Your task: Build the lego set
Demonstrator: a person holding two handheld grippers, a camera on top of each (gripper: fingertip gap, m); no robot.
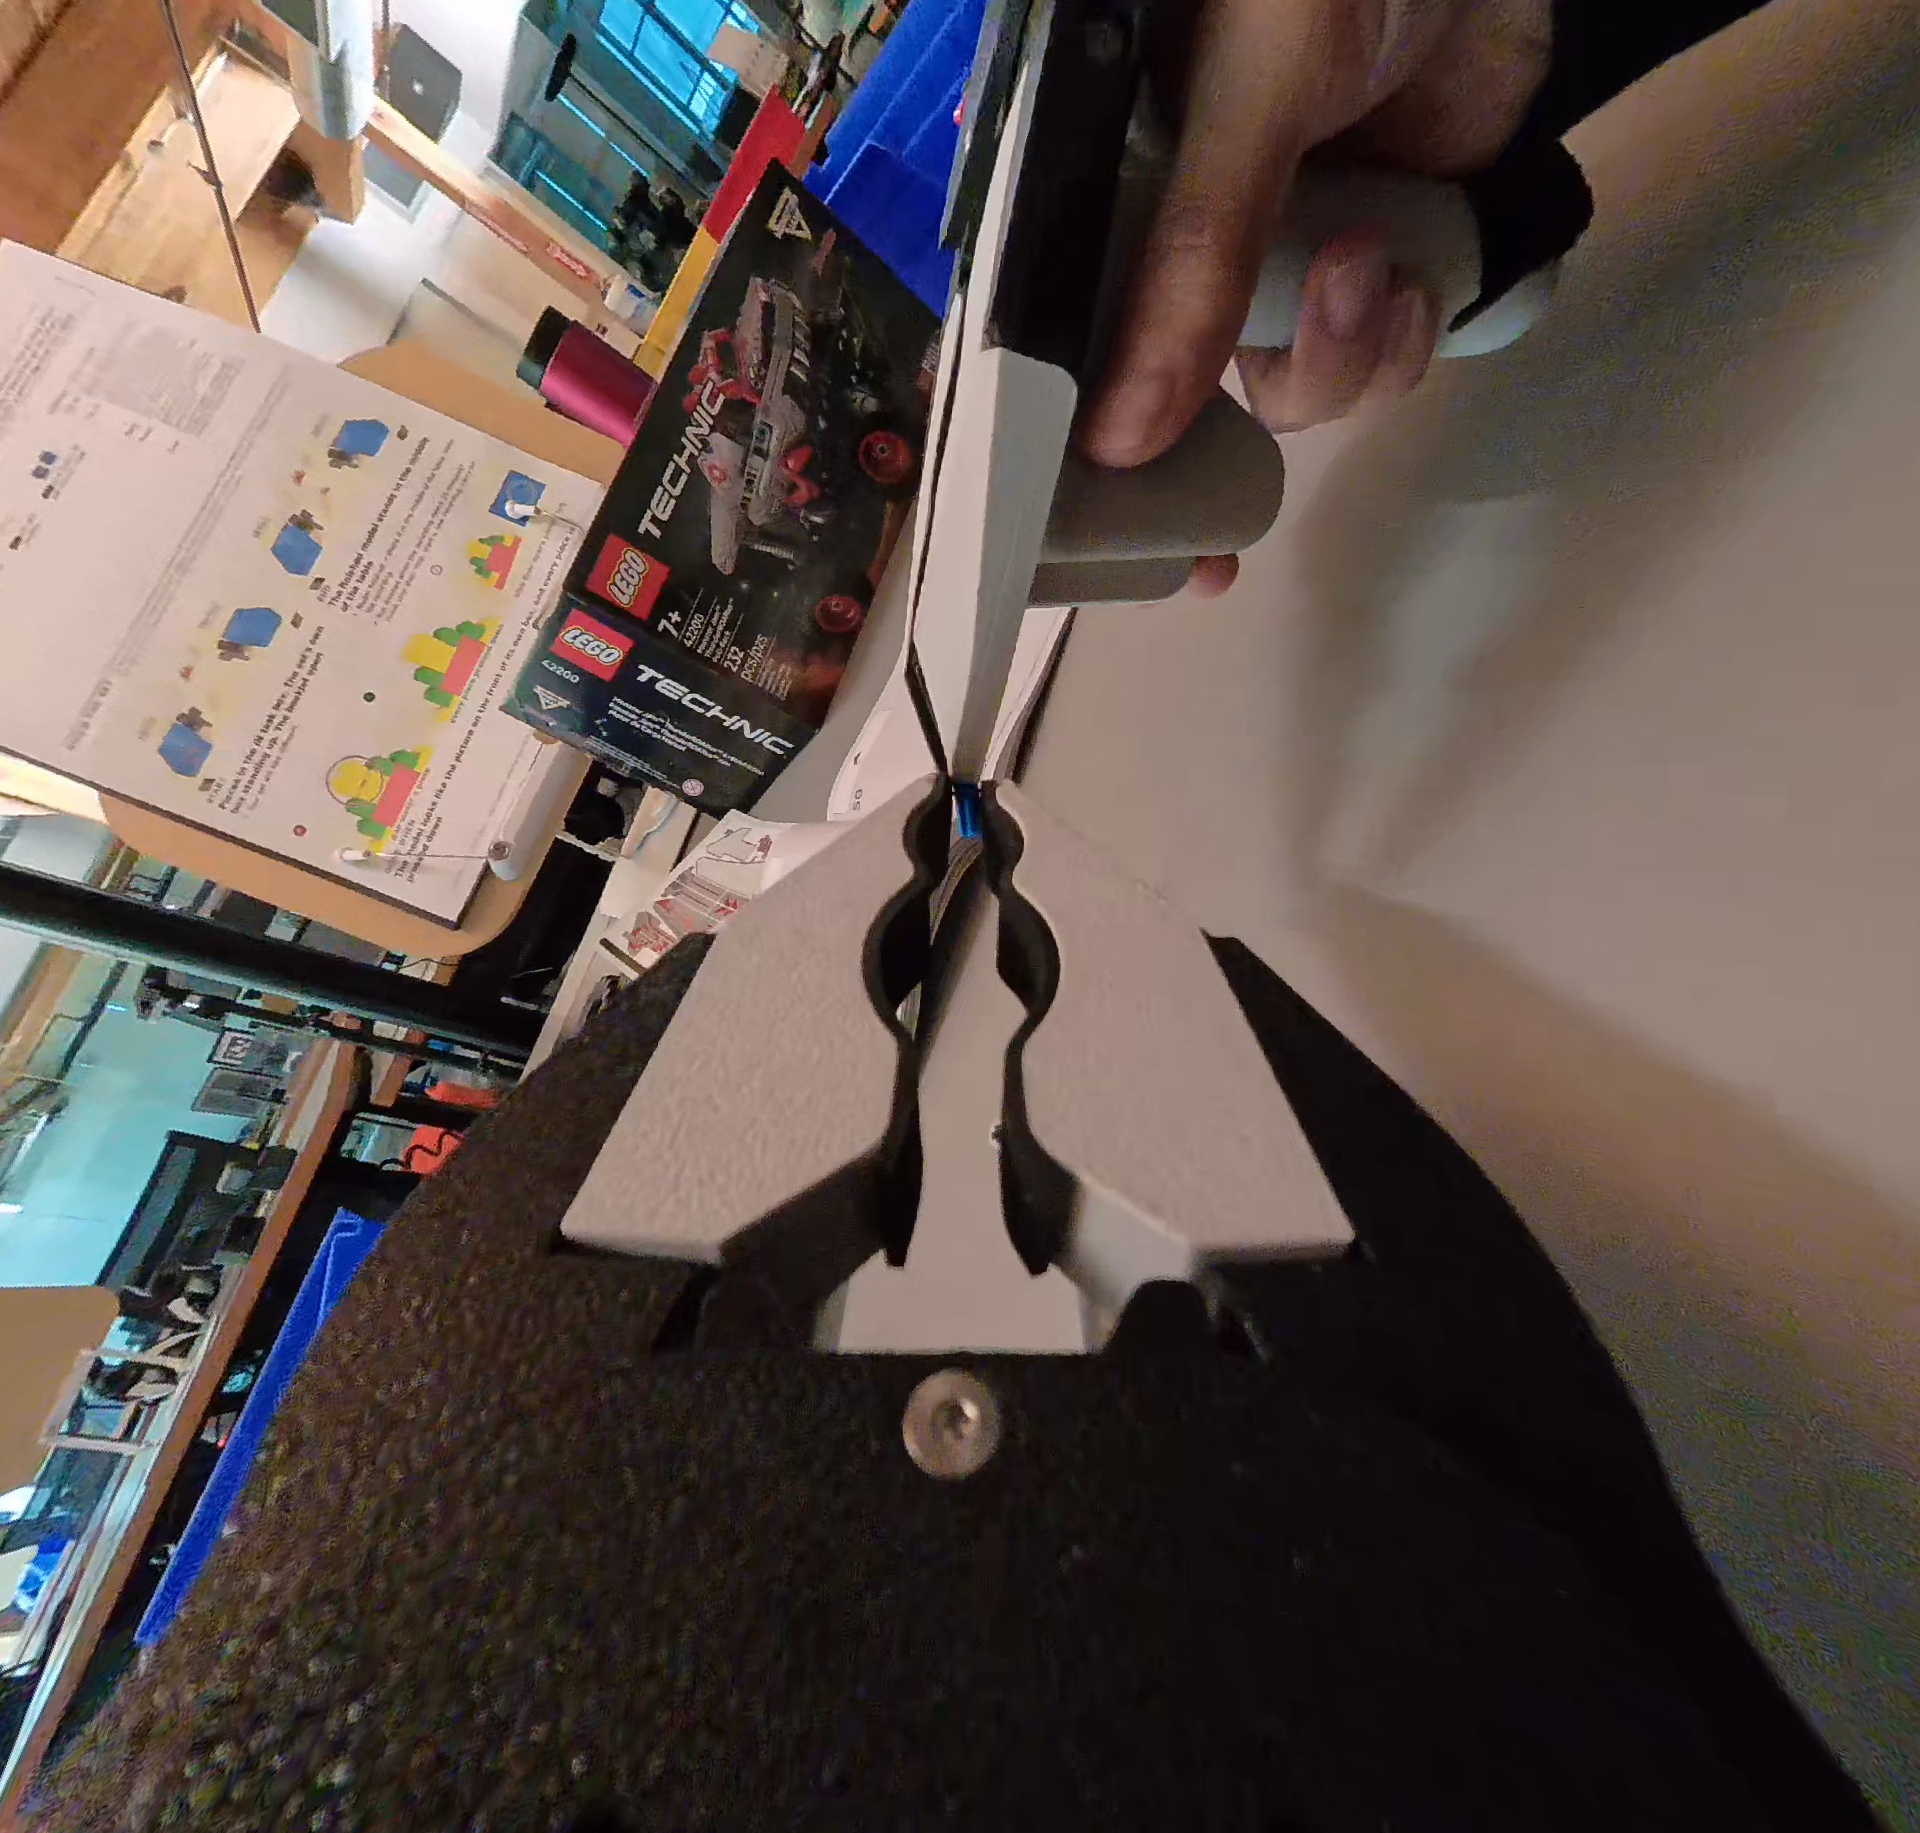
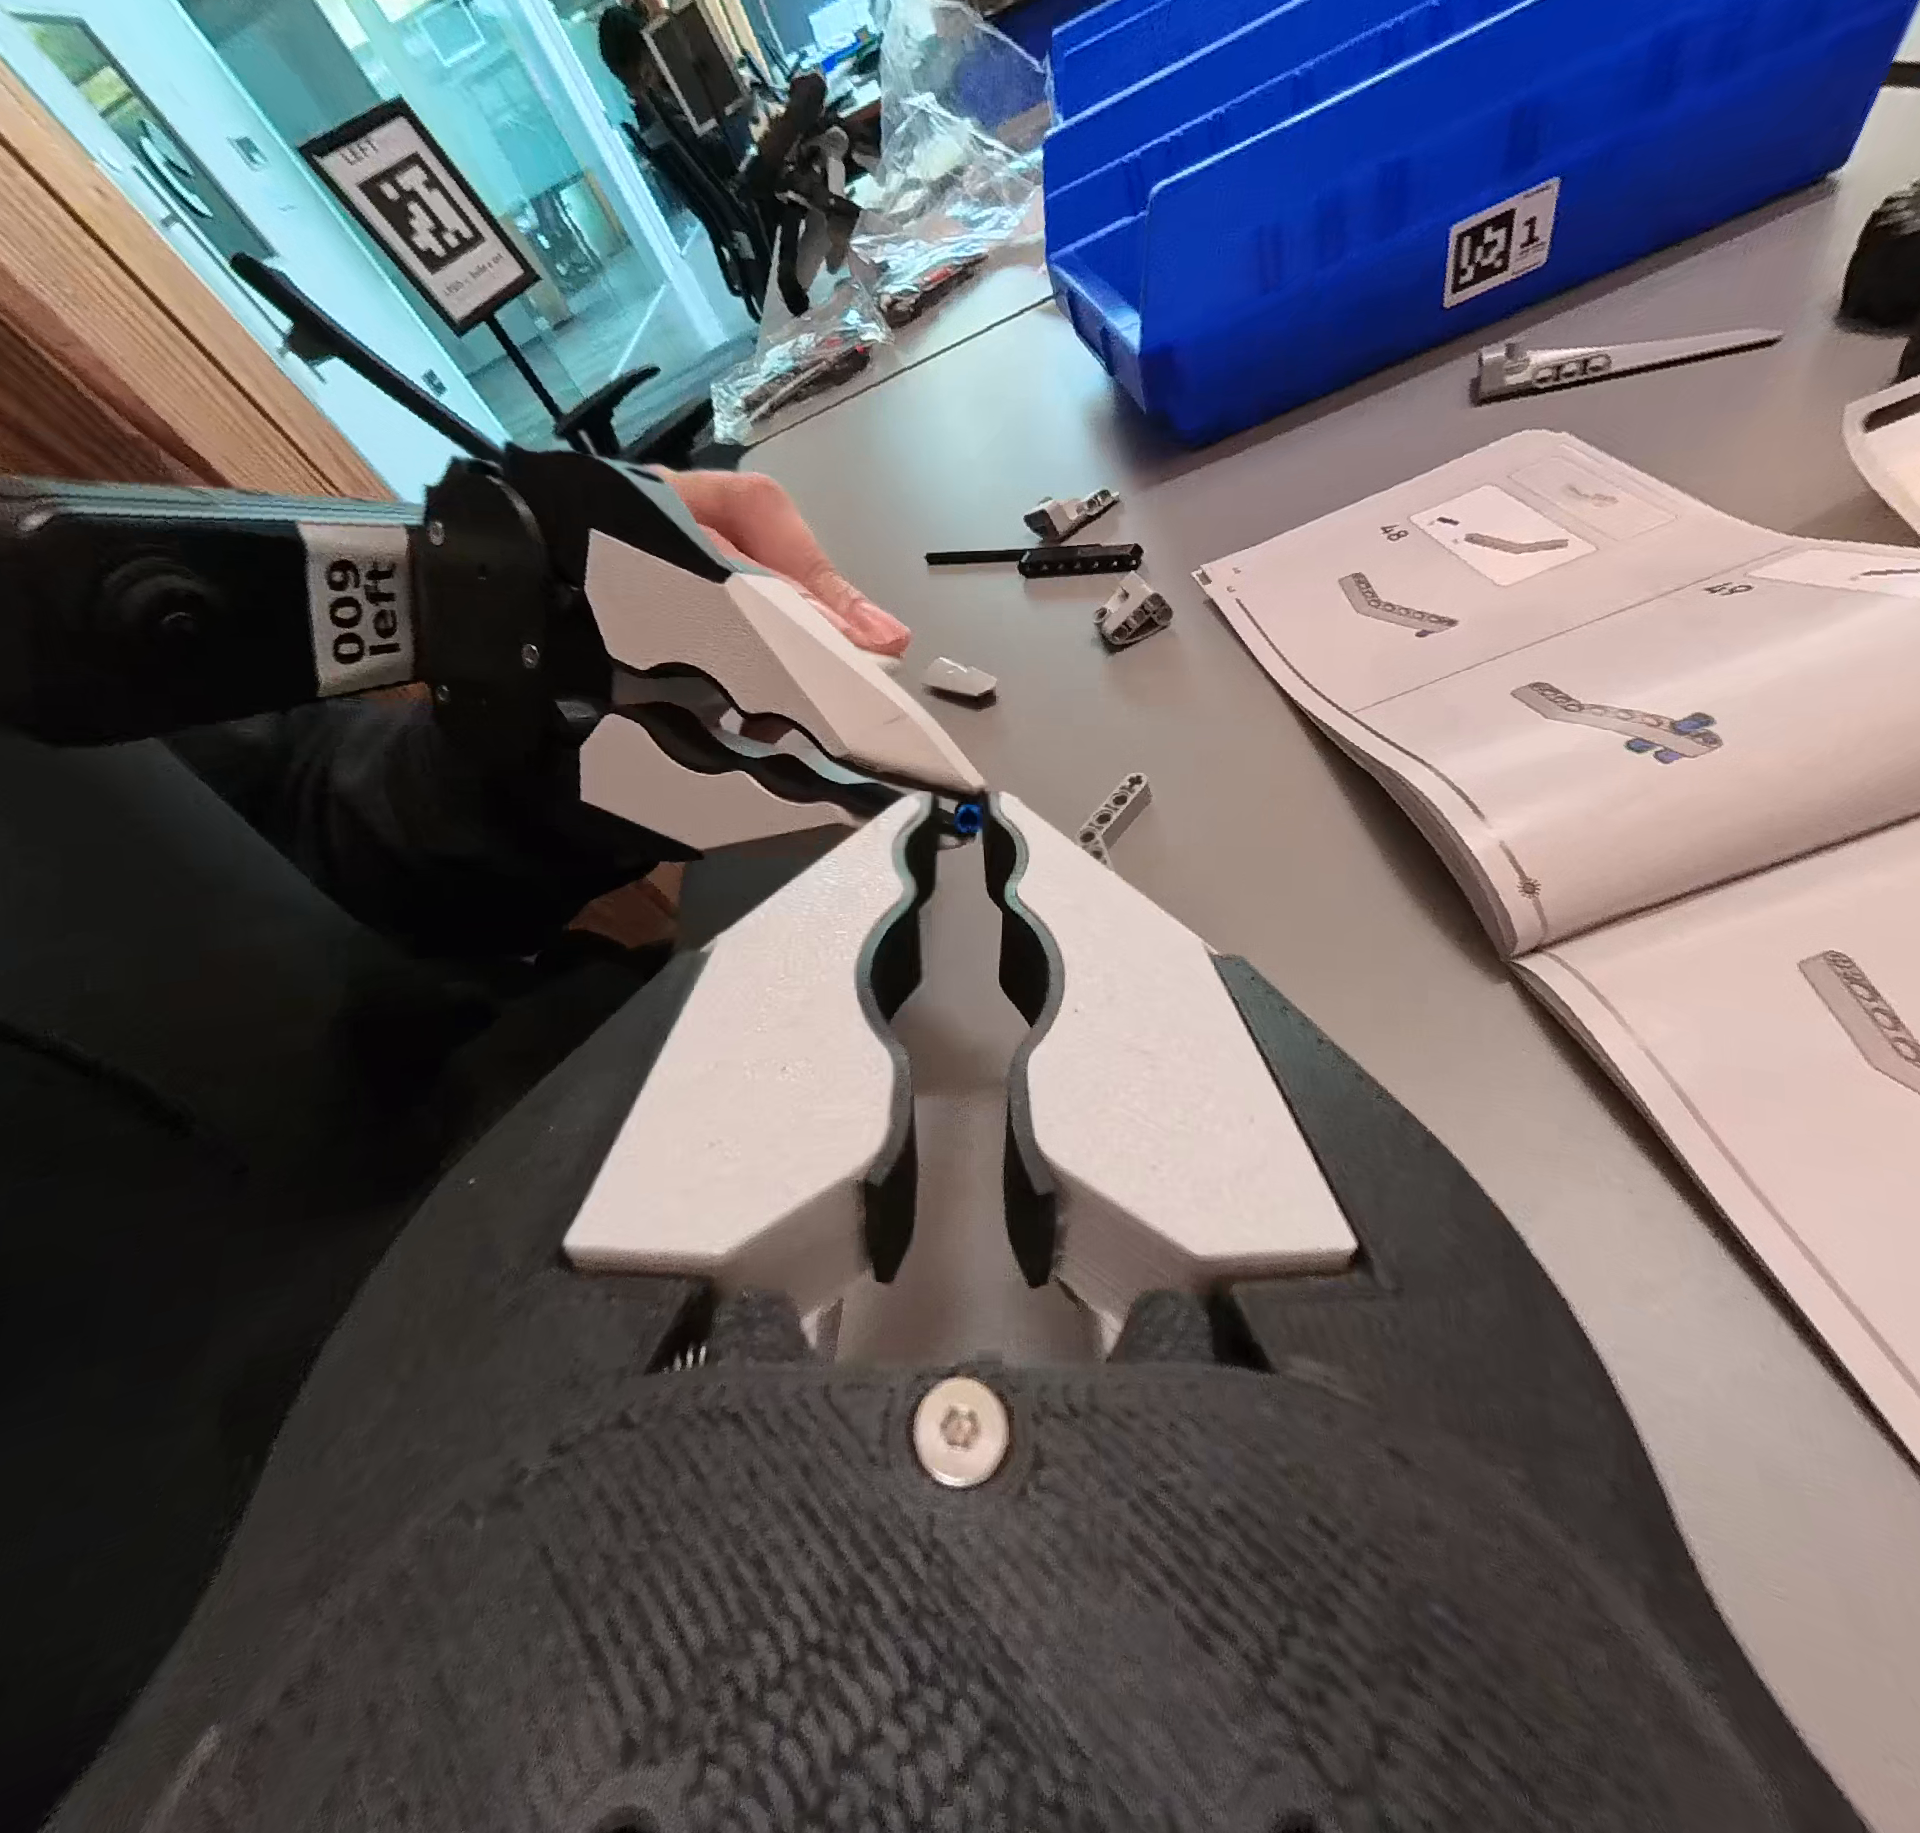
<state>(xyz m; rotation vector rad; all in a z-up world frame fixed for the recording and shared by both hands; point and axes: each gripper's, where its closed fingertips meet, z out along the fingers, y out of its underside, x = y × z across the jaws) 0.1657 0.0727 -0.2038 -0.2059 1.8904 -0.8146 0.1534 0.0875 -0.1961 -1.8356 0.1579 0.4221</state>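
**Blue pin pinched between both sets of tongs, handoff in the air**

Blue pin (image 2: 967, 819) sits at the very tips of my right gripper (image 2: 961, 815), off the edge of the grey table (image 2: 1299, 848), over my lap. In the left wrist view the same blue pin (image 1: 965, 813) shows at the tips of my left gripper (image 1: 964, 807), with the right one's tips meeting it head-on from above.

Step, as I judge it: passing or re-gripping a small connector pin, probably for the grey beam stage shown in the open instruction booklet (image 2: 1558, 744). Which tongs really carry the load, cannot tell; both tips touch it.

Right tongs: nearly closed, tips pinching the pin, wavy black pads (image 2: 1013, 910) apart further back. Left tongs: same, closed down to pin width at the tip.

Next move needs: one gripper letting go cleanly, the other holding the pin square, then lining it up with a beam hole. The pin is tiny and could flip or drop to the floor.

Around: loose grey pieces (image 2: 1127, 614), black beam with axle (image 2: 1039, 559), blue bins (image 2: 1455, 173), plastic bags (image 2: 935, 173). Left view: set box (image 1: 748, 526), printed sheet (image 1: 260, 578).
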